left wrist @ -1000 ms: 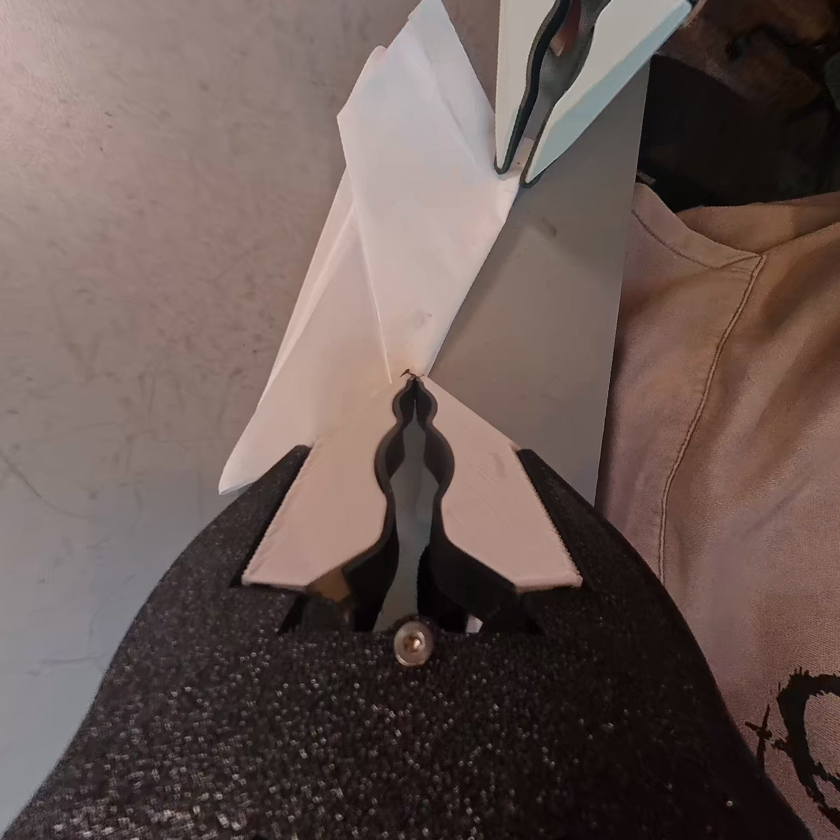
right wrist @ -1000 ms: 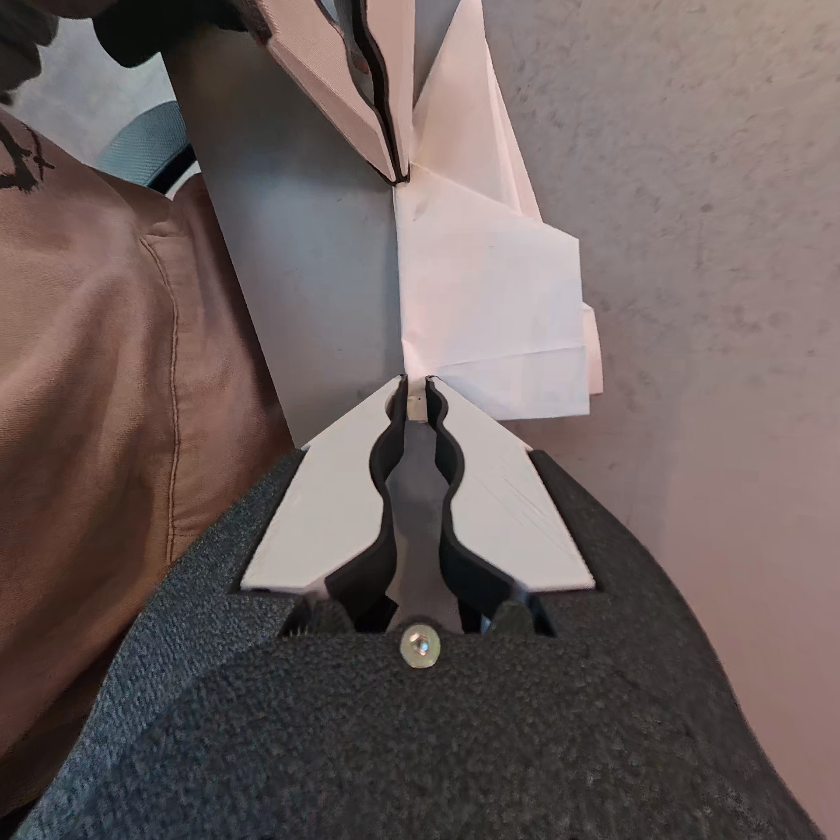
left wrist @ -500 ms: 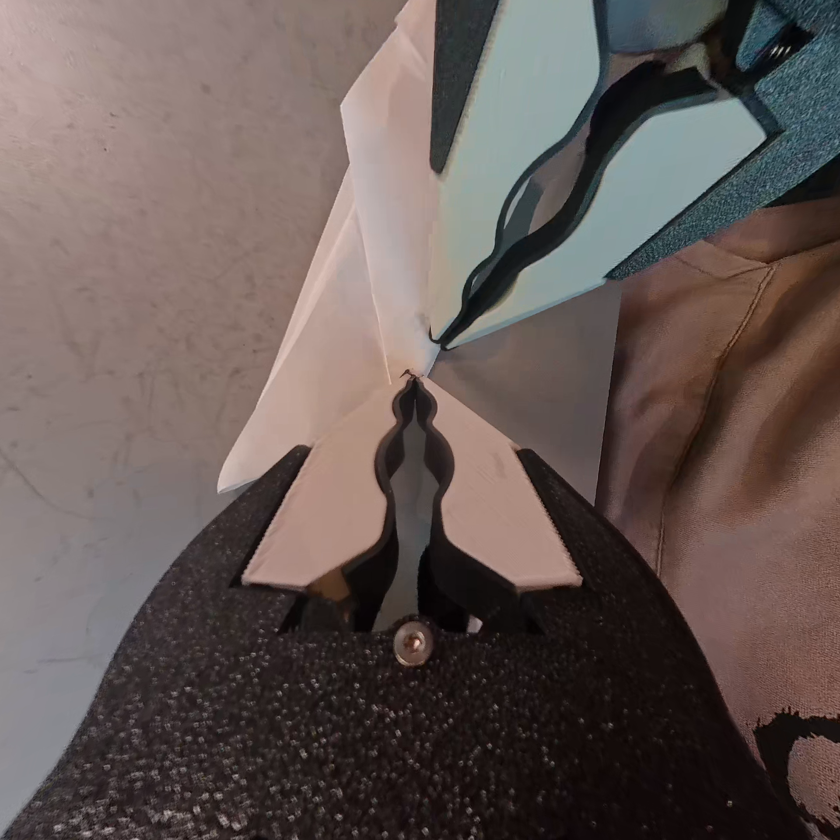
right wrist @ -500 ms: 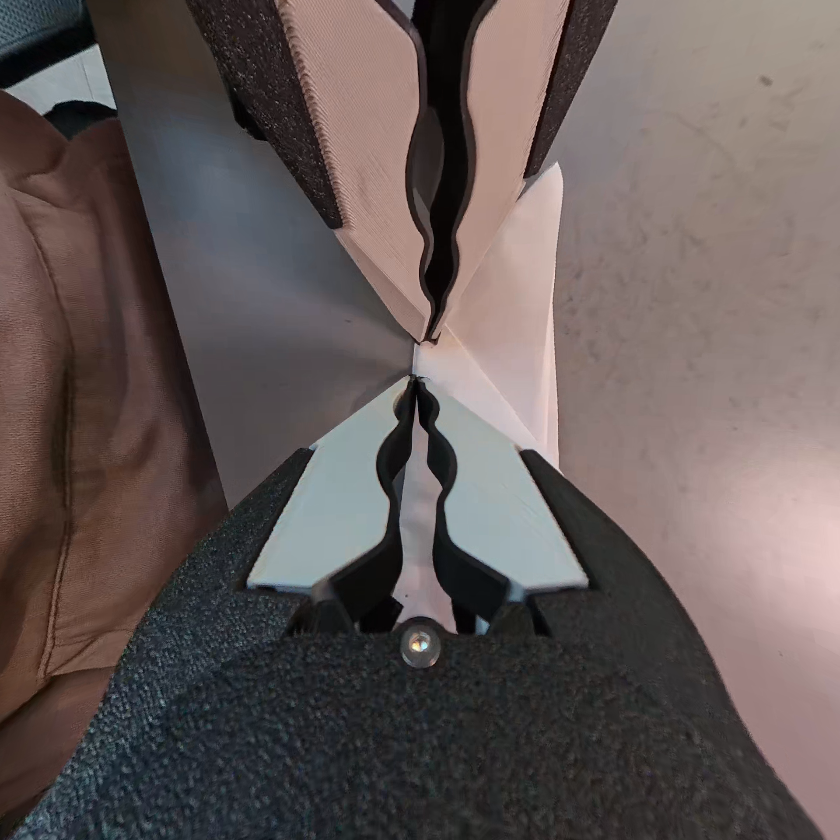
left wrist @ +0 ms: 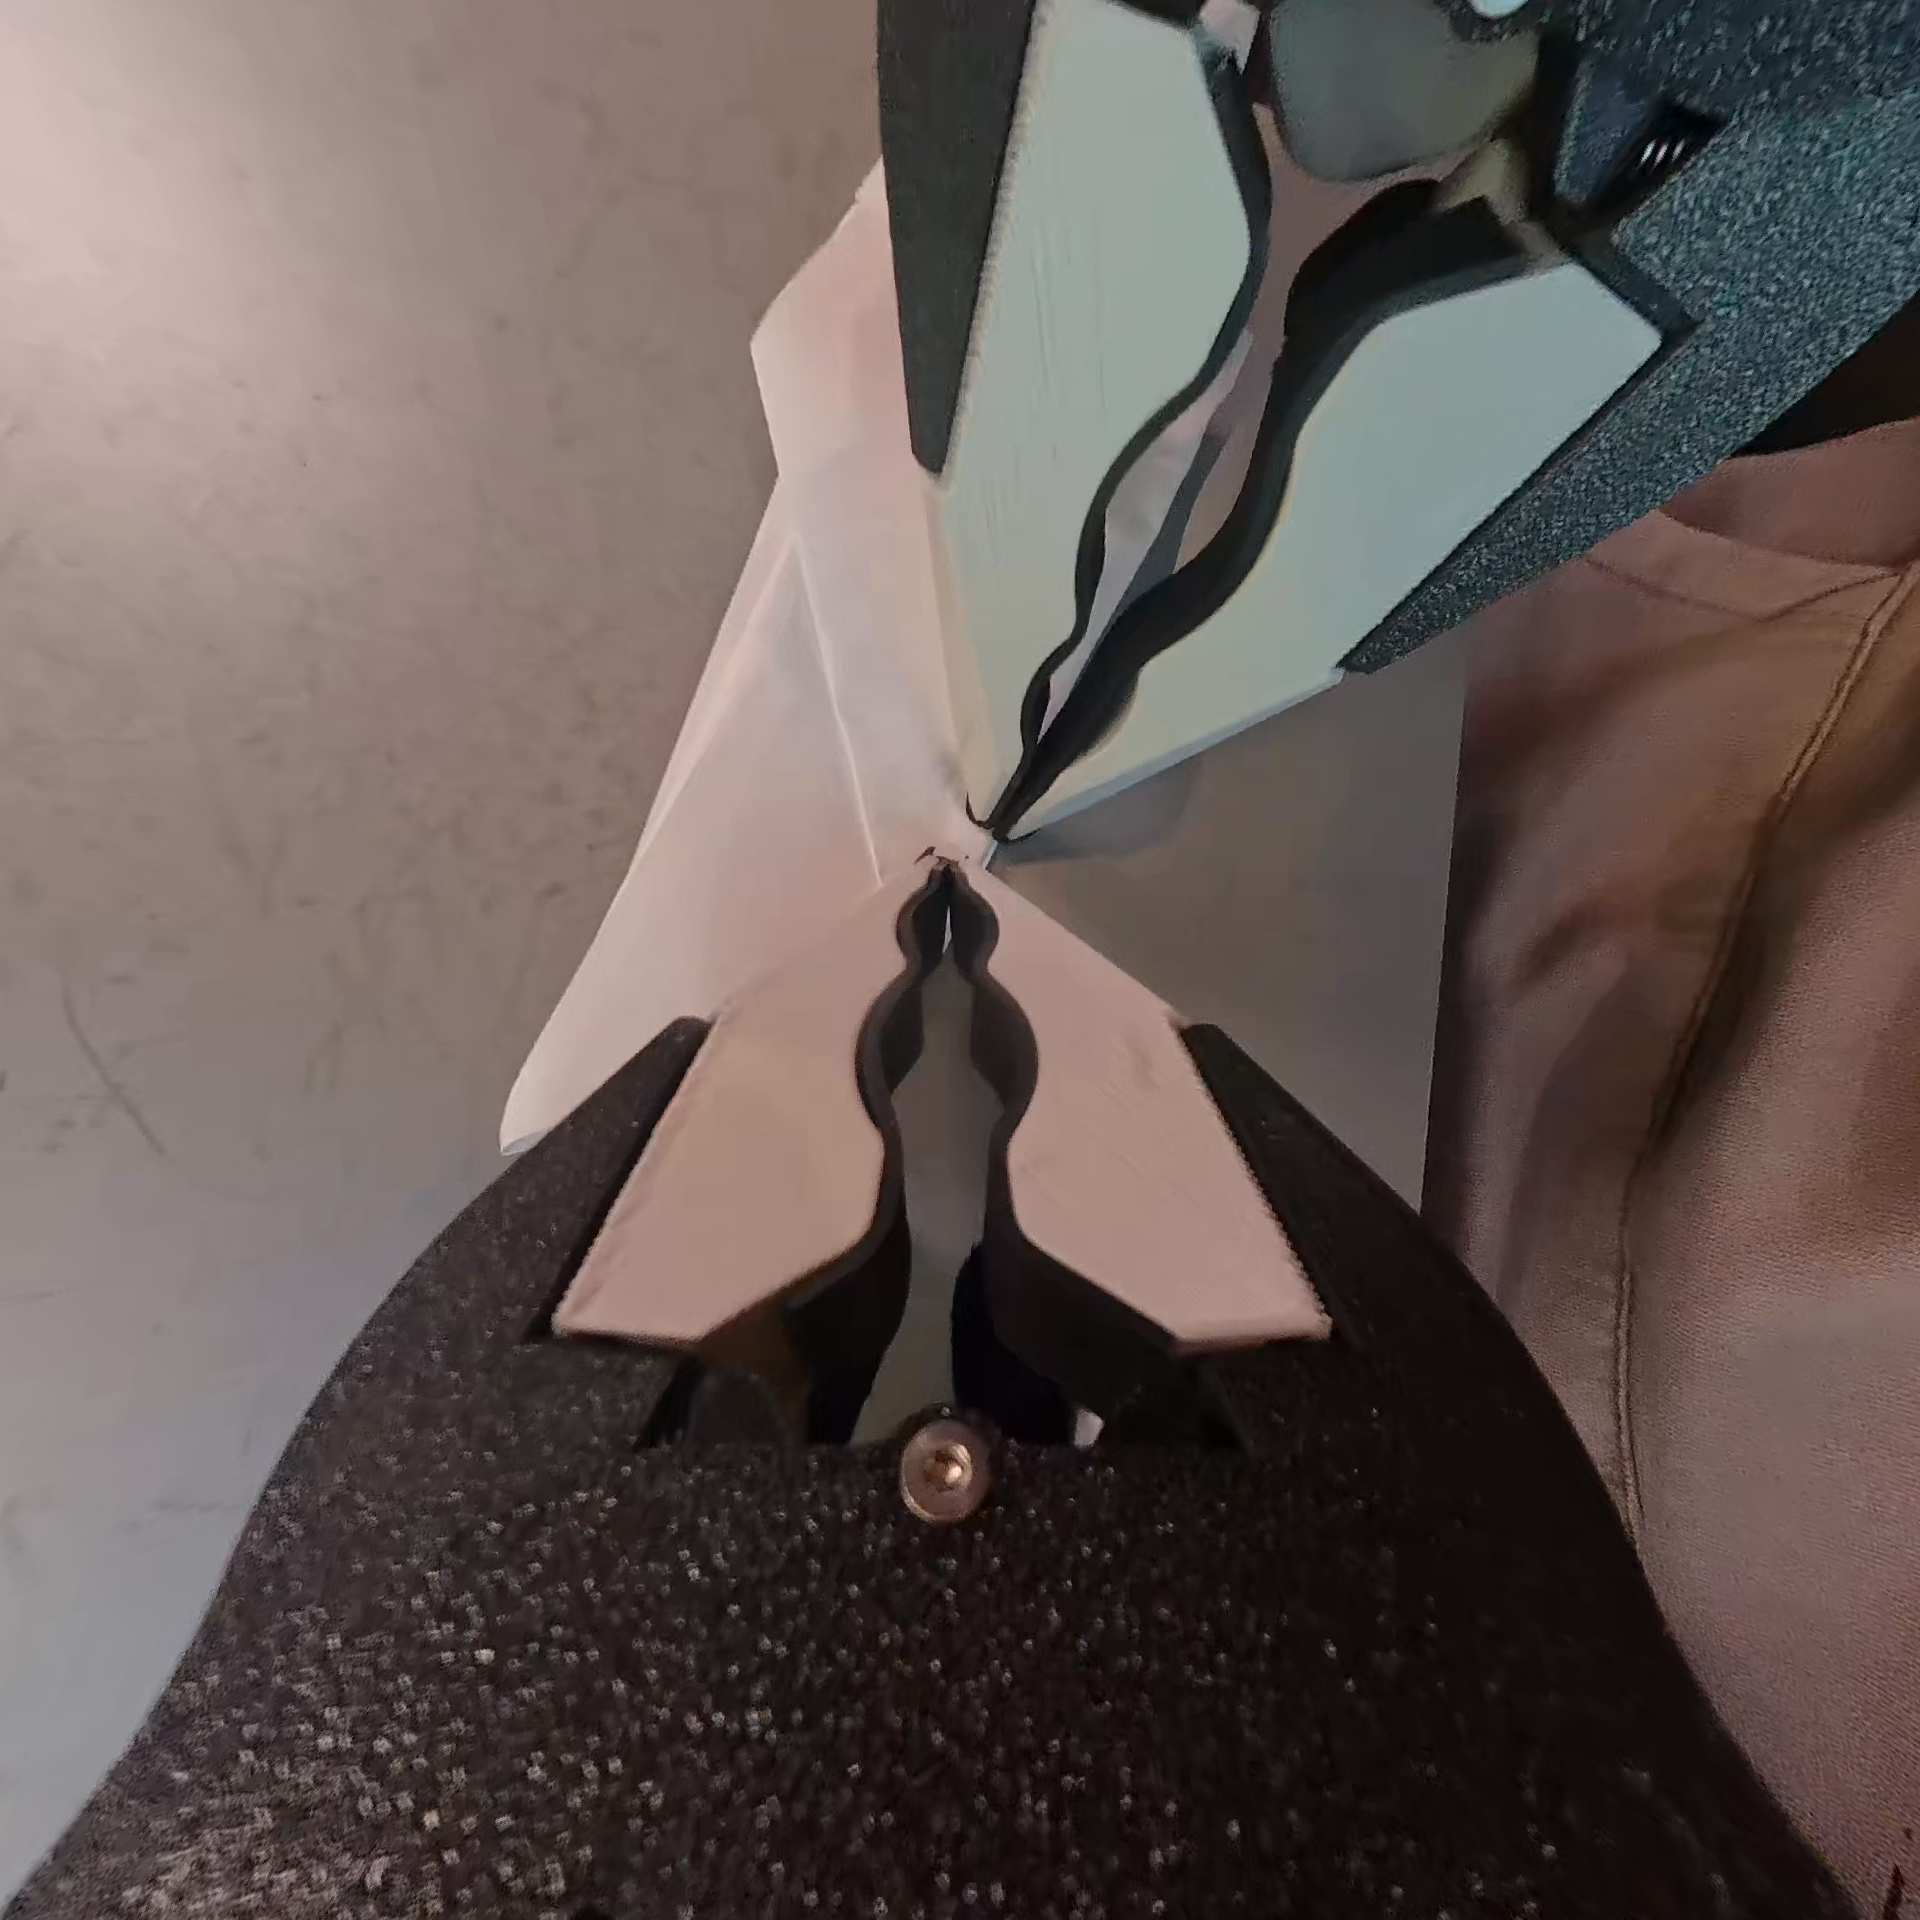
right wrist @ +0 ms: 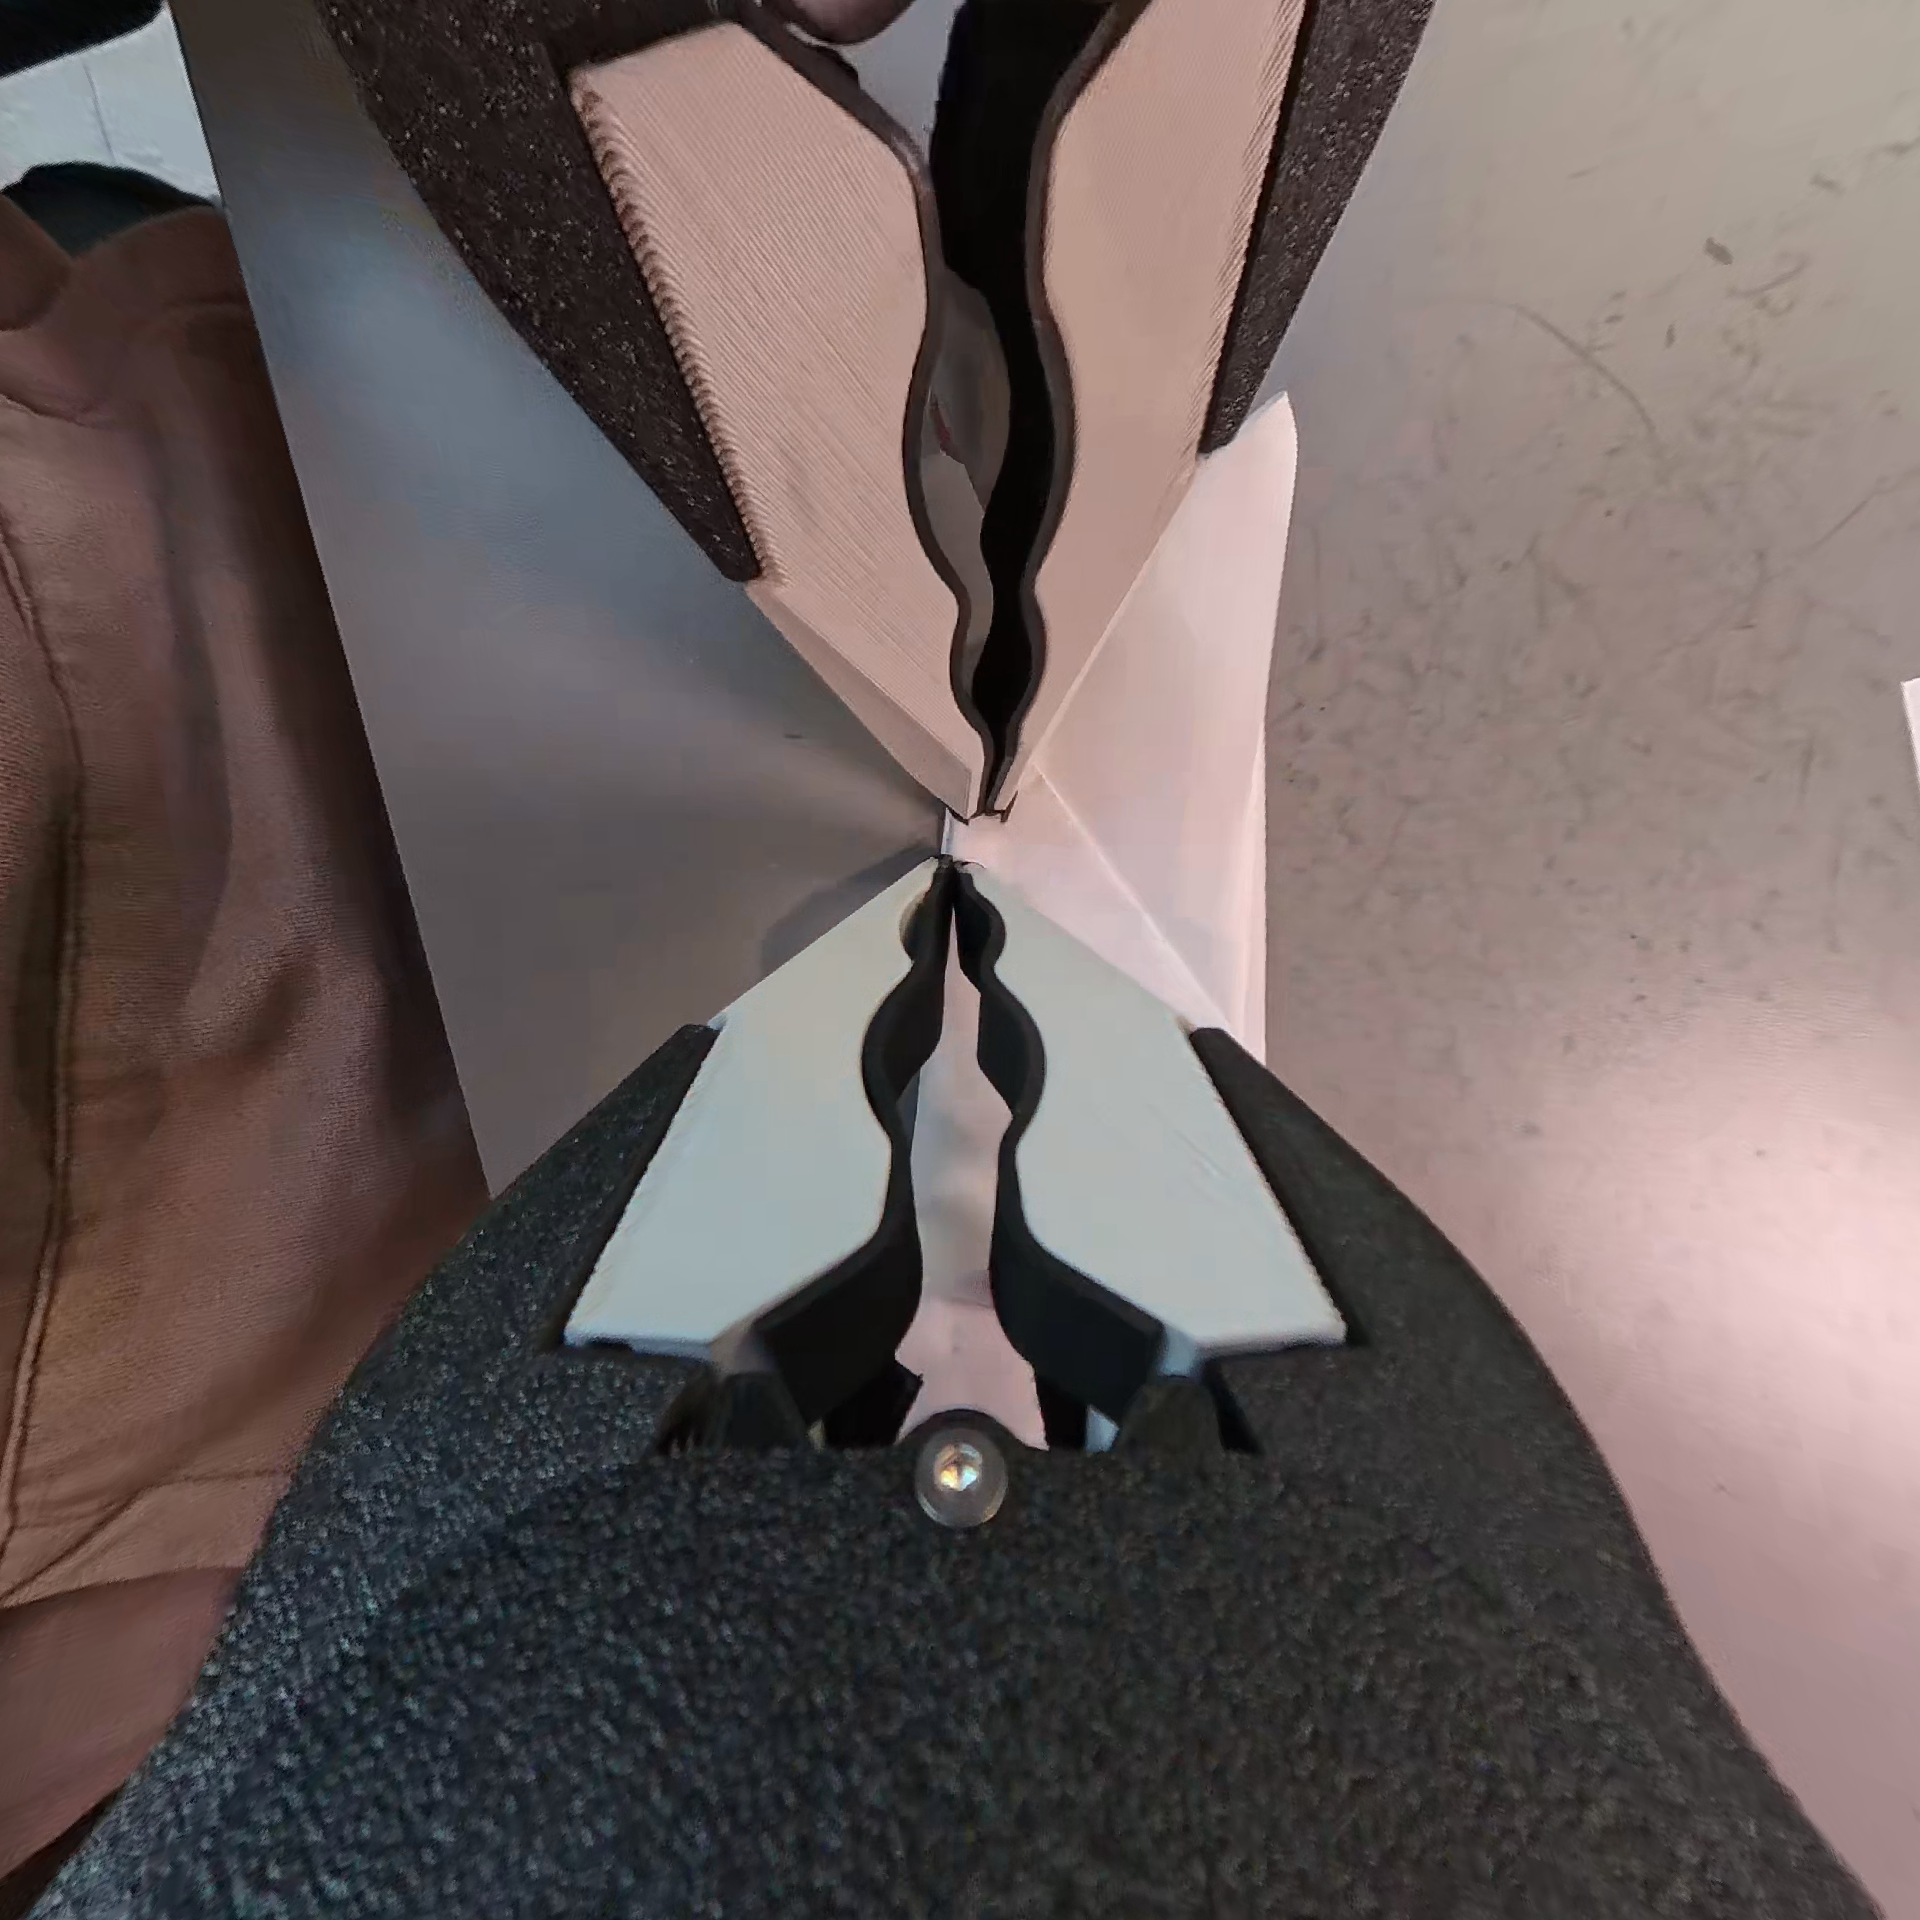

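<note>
I see the left gripper (left wrist: 948, 871) and right gripper (right wrist: 951, 868) tip to tip, jaws clamped on folded white paper (left wrist: 790, 748) over a scuffed grey surface (left wrist: 312, 520); brown shirt (right wrist: 156, 727) beside.

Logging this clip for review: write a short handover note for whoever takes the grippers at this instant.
Left gripper: shut on the folded white paper.
Right gripper: shut on the same paper, its tip almost meeting the left one's.
The paper is pinched on edge, beside the grey table edge; a person's brown shirt is close by.
Done: folds and creases show.
Left: cannot tell from these views.
</note>
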The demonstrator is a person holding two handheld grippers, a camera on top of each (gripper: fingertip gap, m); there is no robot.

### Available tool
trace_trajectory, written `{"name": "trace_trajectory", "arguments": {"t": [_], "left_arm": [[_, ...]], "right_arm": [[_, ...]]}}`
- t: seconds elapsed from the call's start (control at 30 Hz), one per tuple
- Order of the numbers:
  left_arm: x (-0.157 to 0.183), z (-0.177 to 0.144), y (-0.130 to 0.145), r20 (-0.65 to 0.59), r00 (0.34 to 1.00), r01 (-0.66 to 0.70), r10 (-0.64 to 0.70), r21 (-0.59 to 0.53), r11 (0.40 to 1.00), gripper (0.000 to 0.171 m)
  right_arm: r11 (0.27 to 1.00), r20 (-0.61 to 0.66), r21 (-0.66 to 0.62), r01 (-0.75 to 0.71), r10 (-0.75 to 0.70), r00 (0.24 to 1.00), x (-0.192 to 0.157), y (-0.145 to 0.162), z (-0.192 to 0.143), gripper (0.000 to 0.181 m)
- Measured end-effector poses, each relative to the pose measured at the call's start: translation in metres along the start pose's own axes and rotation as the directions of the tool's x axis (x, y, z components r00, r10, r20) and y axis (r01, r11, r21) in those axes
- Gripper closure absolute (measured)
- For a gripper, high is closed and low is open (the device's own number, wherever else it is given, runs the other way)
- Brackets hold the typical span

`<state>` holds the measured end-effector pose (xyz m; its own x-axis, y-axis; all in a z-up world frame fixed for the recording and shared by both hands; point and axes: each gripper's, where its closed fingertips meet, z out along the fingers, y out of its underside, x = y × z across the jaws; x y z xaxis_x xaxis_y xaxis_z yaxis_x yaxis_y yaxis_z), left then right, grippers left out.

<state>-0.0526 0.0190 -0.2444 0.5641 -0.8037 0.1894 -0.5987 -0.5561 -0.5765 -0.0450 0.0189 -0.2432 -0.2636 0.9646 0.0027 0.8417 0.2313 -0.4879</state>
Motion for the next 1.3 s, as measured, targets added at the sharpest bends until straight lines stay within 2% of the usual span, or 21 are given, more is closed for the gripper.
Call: {"name": "trace_trajectory", "arguments": {"t": [0.2, 0.47, 0.53, 0.57, 0.63, 0.73, 0.87, 1.03, 1.13, 1.3], "left_arm": [[0.0, 0.0, 0.001, 0.054, 0.997, -0.058, 0.061, -0.061, 0.996, 0.171], [0.0, 0.0, -0.001, 0.031, 0.999, -0.038, 0.039, -0.013, 0.999, 0.171], [0.008, -0.001, -0.005, -0.03, 0.999, -0.022, 0.023, 0.027, 0.999, 0.171], [0.011, 0.0, -0.01, -0.052, 0.999, -0.007, 0.009, 0.055, 0.998, 0.171], [0.005, 0.007, -0.007, -0.001, 0.999, -0.049, 0.049, 0.035, 0.998, 0.171], [0.006, 0.006, -0.007, 0.012, 0.998, -0.063, 0.063, 0.031, 0.998, 0.171], [0.006, 0.007, -0.006, 0.038, 0.995, -0.092, 0.092, 0.001, 0.996, 0.171], [0.006, 0.007, -0.007, 0.02, 0.998, -0.065, 0.065, 0.014, 0.998, 0.171], [0.006, 0.007, -0.007, 0.02, 0.998, -0.058, 0.058, 0.023, 0.998, 0.171], [0.006, 0.007, -0.007, 0.032, 0.997, -0.066, 0.065, 0.028, 0.997, 0.171]], "right_arm": [[1.0, -0.017, -0.017, 0.014, -0.015, 1.0, -0.003, 0.009, -0.01, 0.181], [1.0, 0.008, -0.018, 0.025, -0.024, 1.0, -0.003, 0.011, -0.005, 0.181], [1.0, 0.003, -0.013, 0.025, -0.025, 1.0, -0.003, 0.011, -0.005, 0.181], [1.0, 0.006, -0.008, 0.019, -0.019, 1.0, -0.003, 0.011, -0.005, 0.181], [1.0, 0.008, 0.004, 0.008, -0.008, 1.0, -0.003, 0.011, -0.005, 0.181], [0.999, -0.019, 0.043, 0.026, -0.025, 1.0, -0.002, 0.007, -0.007, 0.181], [0.992, -0.041, 0.127, 0.005, 0.0, 0.999, 0.003, -0.003, -0.03, 0.181], [0.993, -0.034, 0.115, 0.013, -0.009, 0.999, -0.005, -0.003, -0.04, 0.181], [1.0, -0.046, 0.009, -0.012, 0.012, 0.999, -0.002, 0.017, -0.029, 0.181], [0.999, -0.006, 0.02, -0.051, 0.051, 0.999, -0.004, 0.014, -0.017, 0.181]]}}
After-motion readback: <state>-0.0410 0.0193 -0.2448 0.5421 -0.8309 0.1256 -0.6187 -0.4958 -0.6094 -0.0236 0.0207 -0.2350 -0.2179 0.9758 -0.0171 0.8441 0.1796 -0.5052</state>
